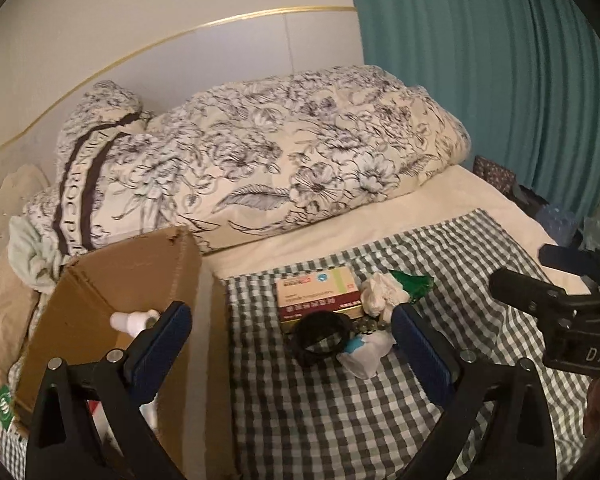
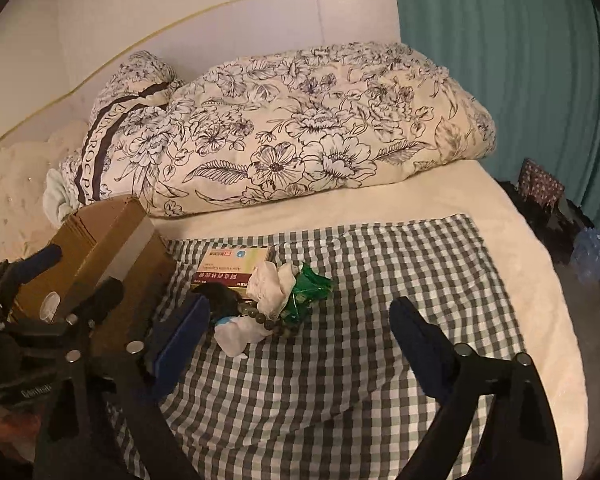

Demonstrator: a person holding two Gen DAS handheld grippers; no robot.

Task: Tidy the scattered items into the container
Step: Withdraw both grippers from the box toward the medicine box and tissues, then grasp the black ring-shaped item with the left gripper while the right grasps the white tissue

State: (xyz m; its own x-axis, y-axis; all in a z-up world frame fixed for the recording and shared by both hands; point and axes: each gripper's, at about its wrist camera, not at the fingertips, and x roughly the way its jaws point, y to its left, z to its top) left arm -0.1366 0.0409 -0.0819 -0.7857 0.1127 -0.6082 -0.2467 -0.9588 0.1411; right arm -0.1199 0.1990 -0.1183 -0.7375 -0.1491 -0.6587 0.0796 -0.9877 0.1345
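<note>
We are holding the left gripper (image 1: 290, 332) with its jaws spread wide and gripping nothing, one finger hanging over the box (image 1: 112, 280) and the other reaching just past the pile. We are holding the right gripper (image 2: 300, 332) just as wide open and just as empty, hovering over the checked cloth (image 2: 380, 360) to the right of the box.

Inside the box a white bottle (image 1: 134, 322) is already lying, so we are judging the tidying begun but mostly undone. Everything else is still sitting in one heap on the cloth, right of the box: a medicine carton (image 1: 320, 292) nearest its wall, a black band (image 1: 320, 338) in front of that, a bead bracelet (image 2: 270, 318), a white packet (image 1: 366, 354), a crumpled tissue (image 1: 380, 294) and a green wrapper (image 1: 414, 282) furthest out. Behind the box a floral duvet (image 1: 280, 152) is lying bundled.
</note>
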